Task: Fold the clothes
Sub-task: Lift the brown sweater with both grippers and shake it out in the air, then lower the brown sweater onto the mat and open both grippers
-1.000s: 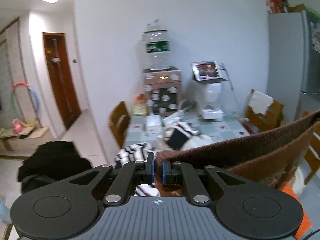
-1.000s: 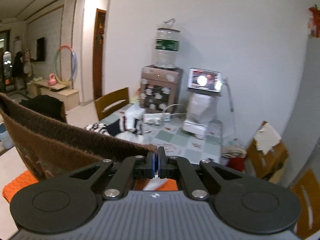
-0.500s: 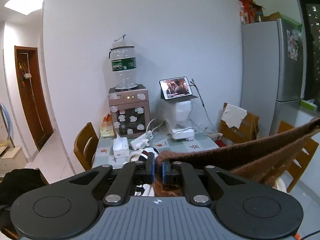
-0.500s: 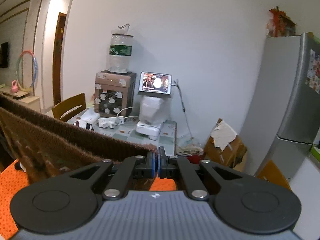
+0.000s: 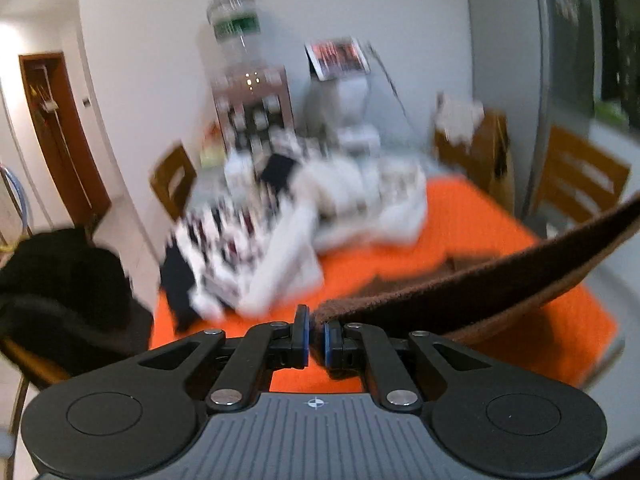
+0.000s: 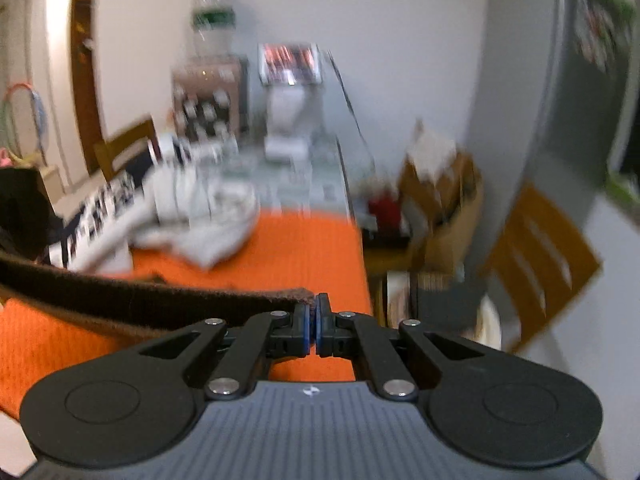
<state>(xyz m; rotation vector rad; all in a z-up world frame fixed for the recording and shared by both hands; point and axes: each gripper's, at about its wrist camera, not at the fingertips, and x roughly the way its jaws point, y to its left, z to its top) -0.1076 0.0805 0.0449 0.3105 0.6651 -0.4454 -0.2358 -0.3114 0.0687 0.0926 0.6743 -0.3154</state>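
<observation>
- The left hand-held gripper (image 5: 316, 338) is clenched on one end of a fuzzy brown garment (image 5: 460, 292), the cloth bunched between its blue-edged pads.
- The right hand-held gripper (image 6: 311, 330) is clenched on the other end of the same brown garment (image 6: 152, 300), pinching its corner tight.
- Between the two, the brown garment hangs as a taut band over the orange cloth (image 5: 460, 216) that covers the near part of the tabletop; whether its lower edge touches the orange cloth I cannot tell, as both views are blurred.
- Beyond the brown garment, on the far side of the orange cloth, lies a heap of white clothes (image 5: 360, 200), with a black-and-white patterned piece (image 5: 228, 248) at its left.
- Behind the heap, against the wall, stands a water dispenser (image 5: 250, 100) with a bottle on top, and beside it to the right a lit tablet (image 5: 338, 58) on a stand.
- Left of the orange cloth a chair is draped with dark clothing (image 5: 60, 292).
- Right of the orange cloth stand a wooden chair (image 6: 540, 256) and a grey fridge (image 6: 560, 100).
</observation>
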